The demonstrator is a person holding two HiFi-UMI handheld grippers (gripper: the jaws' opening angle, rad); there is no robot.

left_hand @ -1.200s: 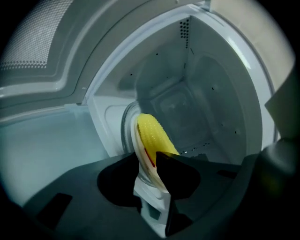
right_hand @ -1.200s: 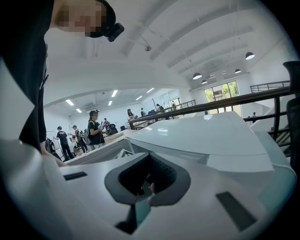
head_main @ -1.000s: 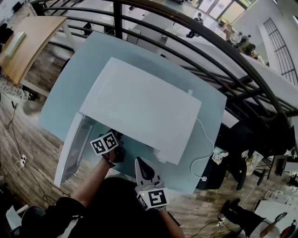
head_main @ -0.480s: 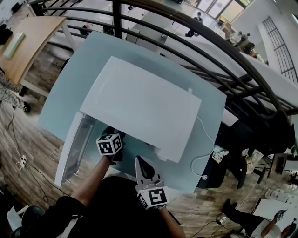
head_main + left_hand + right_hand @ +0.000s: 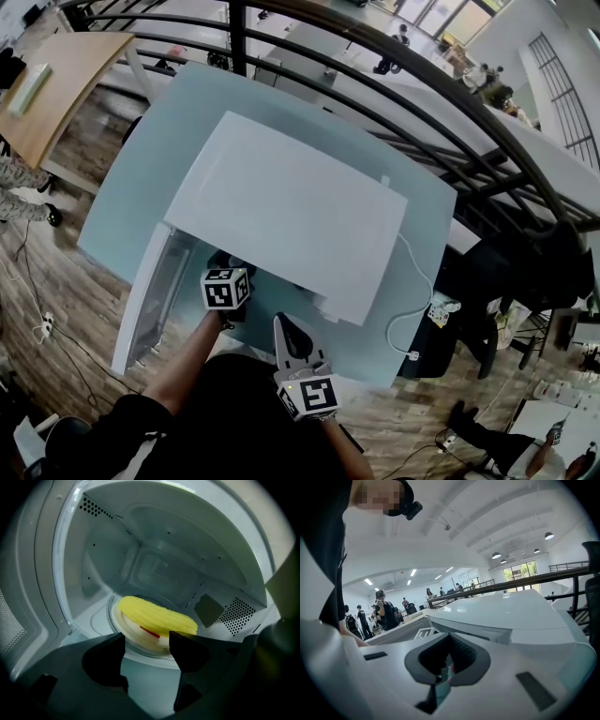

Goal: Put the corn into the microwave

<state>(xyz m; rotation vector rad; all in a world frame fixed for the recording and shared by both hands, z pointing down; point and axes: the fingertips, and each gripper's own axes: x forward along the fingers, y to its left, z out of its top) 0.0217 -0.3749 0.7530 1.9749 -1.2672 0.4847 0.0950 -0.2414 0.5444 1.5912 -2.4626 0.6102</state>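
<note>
A pale table carries the white microwave; its cable seemingly lies alongside.

Corn near right end and plate front rim are hidden in left gripper view. In head view, microwave cavity is concealed under its top.

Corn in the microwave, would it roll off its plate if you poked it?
Probably it could roll: the corn is round and long, lying across a white plate. Its bumpy kernels likely give good grip, so it is probably not slippery.
</note>
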